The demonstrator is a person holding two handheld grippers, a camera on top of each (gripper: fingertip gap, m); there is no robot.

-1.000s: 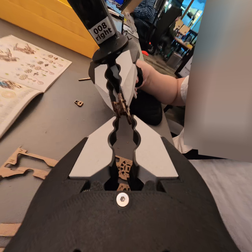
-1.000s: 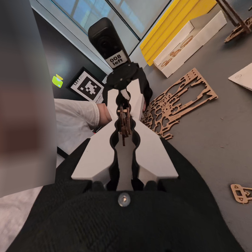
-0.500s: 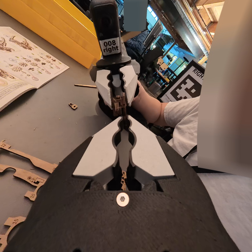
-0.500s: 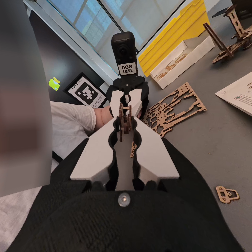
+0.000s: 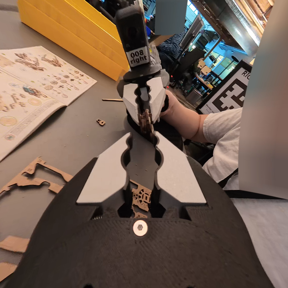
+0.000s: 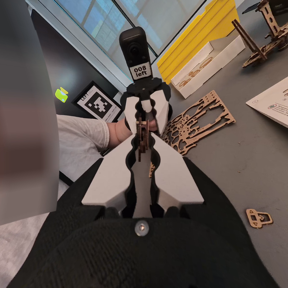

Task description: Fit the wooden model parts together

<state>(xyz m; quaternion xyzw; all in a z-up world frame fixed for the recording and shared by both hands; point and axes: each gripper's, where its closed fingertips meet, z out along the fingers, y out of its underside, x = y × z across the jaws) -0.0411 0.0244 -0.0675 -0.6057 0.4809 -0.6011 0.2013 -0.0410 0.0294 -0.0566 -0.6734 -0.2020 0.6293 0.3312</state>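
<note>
My right gripper is shut on a small wooden assembly of thin brown plates joined by pegs, held edge-on above the grey table. In the left wrist view the right gripper points toward me with the assembly sticking out of its tips. My left gripper is open. The assembly's free end reaches between its tips, close to the right finger, with a clear gap on the other side. In the right wrist view the left gripper stands wide open around the assembly's far end.
An open instruction booklet, a yellow bin, a thin wooden stick and a small loose wooden piece lie on the table. A punched-out wooden sheet, a white box and a built wooden model are to the right. Less than 4 cm separates the two grippers' tips.
My left gripper's tips were together just under the assembly half a second ago and have now opened wide around its end. The right gripper has kept its hold on the assembly.
</note>
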